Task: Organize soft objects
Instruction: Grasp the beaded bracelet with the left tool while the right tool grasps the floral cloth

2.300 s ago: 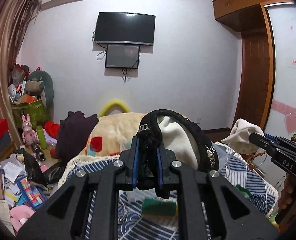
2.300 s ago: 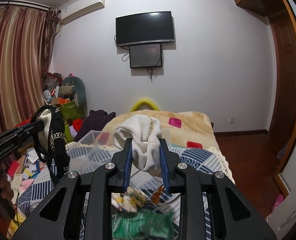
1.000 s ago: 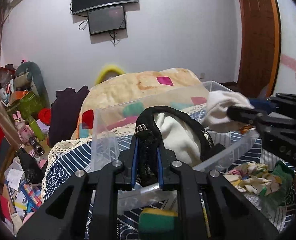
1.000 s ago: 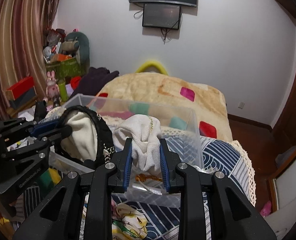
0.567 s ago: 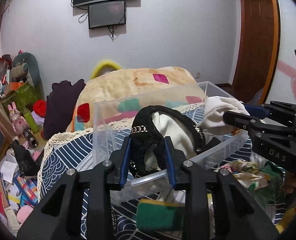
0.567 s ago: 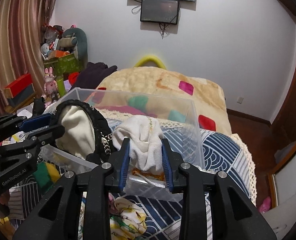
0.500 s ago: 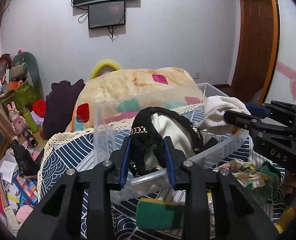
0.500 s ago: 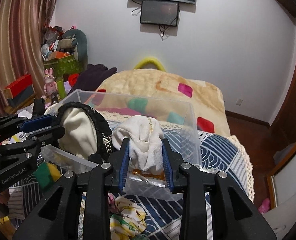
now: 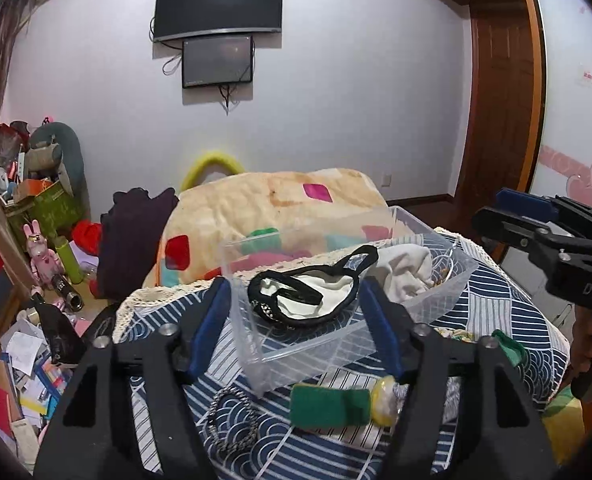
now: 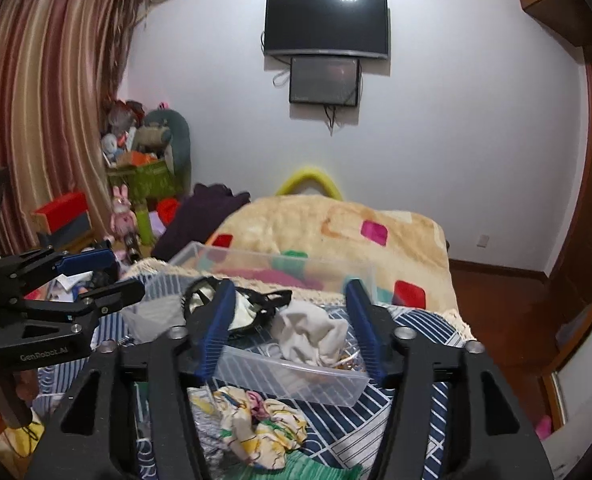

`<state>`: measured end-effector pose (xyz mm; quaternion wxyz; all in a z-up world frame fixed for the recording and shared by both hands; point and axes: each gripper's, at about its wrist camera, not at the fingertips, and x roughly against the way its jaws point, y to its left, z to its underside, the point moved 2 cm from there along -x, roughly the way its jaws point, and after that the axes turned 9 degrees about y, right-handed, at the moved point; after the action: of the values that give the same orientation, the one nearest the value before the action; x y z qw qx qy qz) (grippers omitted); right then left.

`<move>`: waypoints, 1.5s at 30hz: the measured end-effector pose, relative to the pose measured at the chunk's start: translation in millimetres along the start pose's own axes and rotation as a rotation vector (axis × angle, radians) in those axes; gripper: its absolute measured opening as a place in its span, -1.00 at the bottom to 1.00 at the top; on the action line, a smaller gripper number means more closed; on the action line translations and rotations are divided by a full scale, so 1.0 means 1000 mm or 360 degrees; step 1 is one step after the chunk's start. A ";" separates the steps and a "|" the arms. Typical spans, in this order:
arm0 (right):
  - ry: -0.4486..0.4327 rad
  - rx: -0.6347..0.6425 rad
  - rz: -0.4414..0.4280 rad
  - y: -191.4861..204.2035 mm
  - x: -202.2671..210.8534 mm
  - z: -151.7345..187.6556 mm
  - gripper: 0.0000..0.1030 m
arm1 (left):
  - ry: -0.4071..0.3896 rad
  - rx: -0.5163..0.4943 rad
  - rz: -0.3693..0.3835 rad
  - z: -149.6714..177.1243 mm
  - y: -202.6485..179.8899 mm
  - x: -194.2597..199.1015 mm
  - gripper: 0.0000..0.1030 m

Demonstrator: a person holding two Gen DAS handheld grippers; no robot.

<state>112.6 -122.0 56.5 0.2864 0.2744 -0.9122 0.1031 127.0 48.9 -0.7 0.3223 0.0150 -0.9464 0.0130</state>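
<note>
Both claws, left claw (image 9: 293, 312) and right claw (image 10: 289, 326), now wide, empty; black-trimmed pouch (image 9: 308, 294), white cloth (image 10: 312, 334) dropped into clear bin (image 9: 336, 344).

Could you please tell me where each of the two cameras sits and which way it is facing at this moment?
Left wrist: on the open left gripper, looking along its fingers at the clear plastic bin; the right gripper shows at the right edge.
Right wrist: on the open right gripper, facing the bin; the left gripper shows at the left edge.
Shared: bin, black-trimmed garment, white cloth, wall TV.
</note>
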 end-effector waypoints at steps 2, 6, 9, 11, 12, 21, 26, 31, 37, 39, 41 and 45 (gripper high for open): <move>-0.0029 0.0009 0.0003 0.002 0.005 0.001 0.13 | -0.0009 -0.0001 -0.0013 0.004 0.005 0.009 0.51; -0.0035 0.0011 -0.0019 0.005 0.008 0.005 0.21 | 0.0010 -0.0003 -0.0090 0.016 0.014 0.012 0.56; -0.0024 0.0014 -0.0027 0.007 0.007 0.012 0.26 | 0.0093 -0.0001 -0.0118 0.032 0.022 0.006 0.56; 0.0000 0.0019 -0.0028 0.009 0.004 0.018 0.26 | 0.0157 0.0004 -0.0136 0.044 0.029 -0.002 0.56; 0.0012 0.0020 -0.0028 0.009 0.002 0.021 0.26 | 0.0180 0.0011 -0.0137 0.049 0.032 -0.004 0.56; 0.0194 -0.0015 -0.0075 0.011 -0.023 0.054 0.26 | 0.0355 0.0095 -0.0118 0.081 0.051 -0.029 0.56; 0.0295 -0.0027 -0.0092 0.013 -0.038 0.069 0.26 | 0.0447 0.0118 -0.0096 0.093 0.053 -0.048 0.56; 0.0341 0.0001 -0.0029 0.012 -0.048 0.078 0.26 | 0.0494 0.0142 -0.0100 0.099 0.057 -0.062 0.54; 0.0398 -0.0024 -0.0029 0.006 -0.054 0.085 0.09 | 0.0538 0.0165 -0.0042 0.101 0.059 -0.071 0.32; 0.0425 -0.0037 -0.0044 0.006 -0.057 0.089 -0.02 | 0.0532 0.0162 -0.0041 0.101 0.059 -0.072 0.28; 0.0448 -0.0060 -0.0069 0.003 -0.060 0.091 -0.07 | 0.0527 0.0169 -0.0036 0.101 0.059 -0.073 0.19; 0.0472 -0.0106 -0.0126 0.001 -0.062 0.092 -0.26 | 0.0516 0.0169 -0.0023 0.101 0.059 -0.073 -0.12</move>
<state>111.7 -125.4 -53.9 0.4307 0.2824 -0.8513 0.1007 121.1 105.9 -126.1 0.4694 0.0366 -0.8800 0.0627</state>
